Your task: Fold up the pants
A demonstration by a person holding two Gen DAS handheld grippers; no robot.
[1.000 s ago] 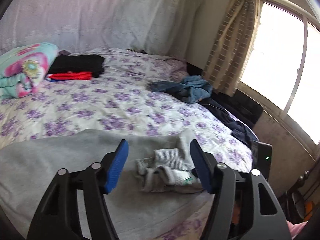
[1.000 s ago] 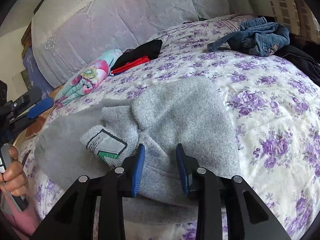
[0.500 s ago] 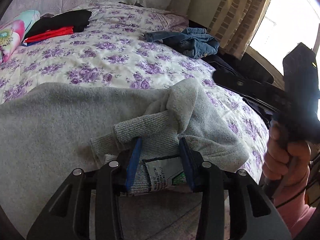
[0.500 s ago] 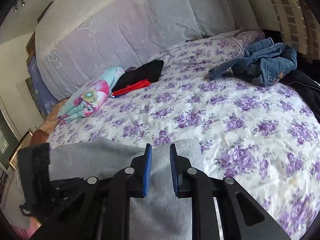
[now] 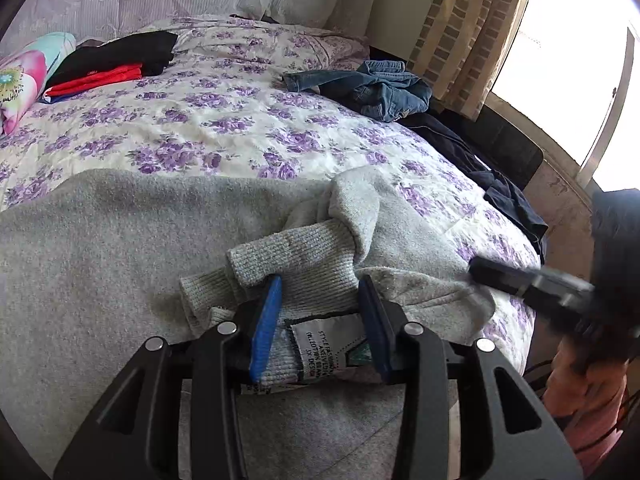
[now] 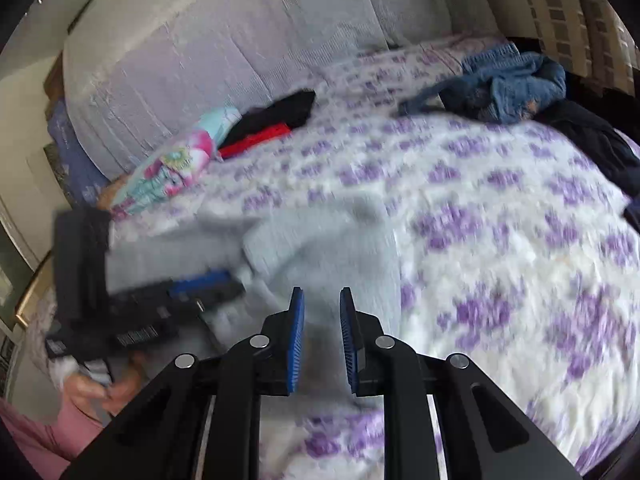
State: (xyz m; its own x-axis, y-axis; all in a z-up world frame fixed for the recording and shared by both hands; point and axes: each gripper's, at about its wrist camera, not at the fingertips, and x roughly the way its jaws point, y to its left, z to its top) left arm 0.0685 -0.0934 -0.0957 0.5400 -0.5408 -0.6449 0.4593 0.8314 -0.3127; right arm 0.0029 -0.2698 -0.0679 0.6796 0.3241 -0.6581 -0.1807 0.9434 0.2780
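1. The grey pants (image 5: 120, 248) lie spread on the near part of the bed (image 5: 224, 132), on its purple-flowered cover.
2. My left claw (image 5: 318, 320) is clamped on the bunched ribbed waistband (image 5: 296, 264), with the white label (image 5: 324, 348) between its blue pads.
3. My right claw (image 6: 322, 332) hangs over the grey cloth with a narrow gap between its pads; that view is blurred, and I see nothing pinched there.
4. Crumpled jeans (image 5: 376, 88) lie near the far right edge, well apart from the pants.
5. Folded black and red clothes (image 5: 116, 62) sit far left, beside a flowered pillow (image 5: 24, 76).
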